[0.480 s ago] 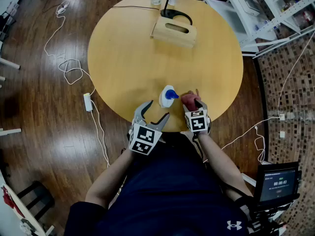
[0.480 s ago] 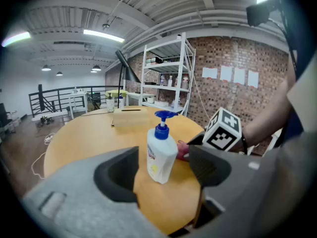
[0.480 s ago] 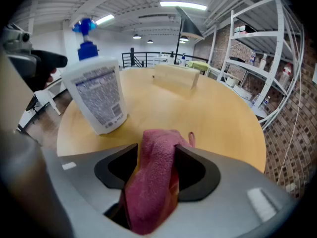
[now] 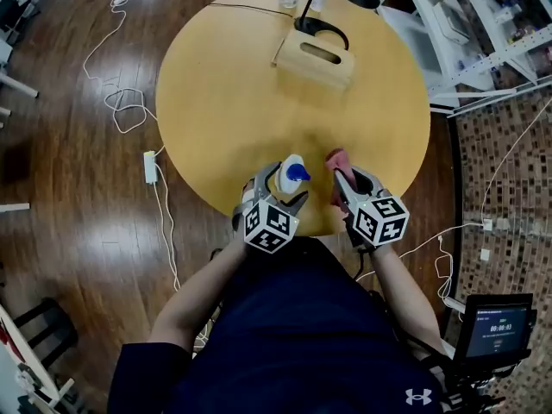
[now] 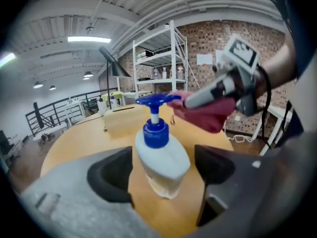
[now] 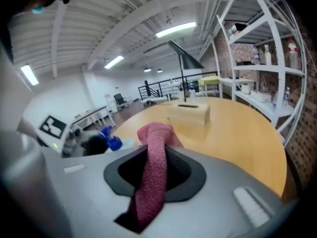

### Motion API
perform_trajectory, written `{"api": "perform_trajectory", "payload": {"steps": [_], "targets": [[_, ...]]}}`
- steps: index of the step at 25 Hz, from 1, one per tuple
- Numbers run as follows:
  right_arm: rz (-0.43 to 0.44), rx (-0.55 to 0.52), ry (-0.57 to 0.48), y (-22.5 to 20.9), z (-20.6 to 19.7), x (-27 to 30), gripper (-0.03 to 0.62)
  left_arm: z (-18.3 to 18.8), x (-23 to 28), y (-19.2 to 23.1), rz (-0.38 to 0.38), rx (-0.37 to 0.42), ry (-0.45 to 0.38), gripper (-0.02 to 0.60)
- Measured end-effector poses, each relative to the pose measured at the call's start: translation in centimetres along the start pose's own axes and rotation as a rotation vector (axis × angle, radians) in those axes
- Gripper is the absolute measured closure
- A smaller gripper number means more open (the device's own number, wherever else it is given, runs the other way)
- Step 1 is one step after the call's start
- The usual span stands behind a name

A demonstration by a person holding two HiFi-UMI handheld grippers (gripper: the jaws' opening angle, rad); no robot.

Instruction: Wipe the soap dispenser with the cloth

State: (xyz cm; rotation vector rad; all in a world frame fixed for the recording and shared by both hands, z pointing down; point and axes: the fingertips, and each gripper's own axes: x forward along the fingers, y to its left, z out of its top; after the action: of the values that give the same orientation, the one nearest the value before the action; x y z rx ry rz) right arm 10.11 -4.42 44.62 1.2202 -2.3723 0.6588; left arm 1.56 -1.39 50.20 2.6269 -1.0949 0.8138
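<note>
At lower centre, your left gripper (image 4: 282,188) gapes wide around the soap dispenser (image 4: 294,172); your right gripper (image 4: 342,182) clamps the red cloth (image 4: 336,159).

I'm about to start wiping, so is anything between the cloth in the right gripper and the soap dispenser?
Nothing visible. The cloth, pinched in the right gripper, hangs close beside the soap dispenser, near its pump. The open left gripper only straddles the bottle's body.

So the left arm (image 4: 203,291) and right arm (image 4: 405,296) both reach forward, grippers side by side, tipped down a bit. The left gripper (image 4: 278,188) is wide open, jaws either side of the dispenser (image 5: 161,157), not touching. The right gripper (image 4: 348,182) is pinched on the cloth (image 6: 153,172).
</note>
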Motion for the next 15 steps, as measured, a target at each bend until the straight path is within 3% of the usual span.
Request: {"api": "perform_trajectory", "payload": {"steps": [4, 7, 9, 12, 15], "targets": [[0.167, -0.237, -0.088, 7.8, 6.3, -0.9, 0.511, -1.0, 1.0, 0.3, 0.019, 0.065, 0.023, 0.273], [0.259, -0.412, -0.001, 11.9, 6.1, 0.7, 0.511, -0.1, 1.4, 0.0, -0.004, 0.063, 0.006, 0.281], [0.265, -0.485, 0.084, 12.3, 4.3, 1.9, 0.513, 0.4, 1.7, -0.2, -0.02, 0.04, -0.008, 0.282], [0.224, -0.464, 0.106, 11.7, 4.1, 2.0, 0.516, 0.8, 1.7, -0.4, -0.053, 0.028, -0.027, 0.288], [0.194, -0.338, 0.109, 11.5, 4.1, 1.9, 0.517, 0.3, 1.1, -0.4, -0.074, 0.071, -0.039, 0.295]]}}
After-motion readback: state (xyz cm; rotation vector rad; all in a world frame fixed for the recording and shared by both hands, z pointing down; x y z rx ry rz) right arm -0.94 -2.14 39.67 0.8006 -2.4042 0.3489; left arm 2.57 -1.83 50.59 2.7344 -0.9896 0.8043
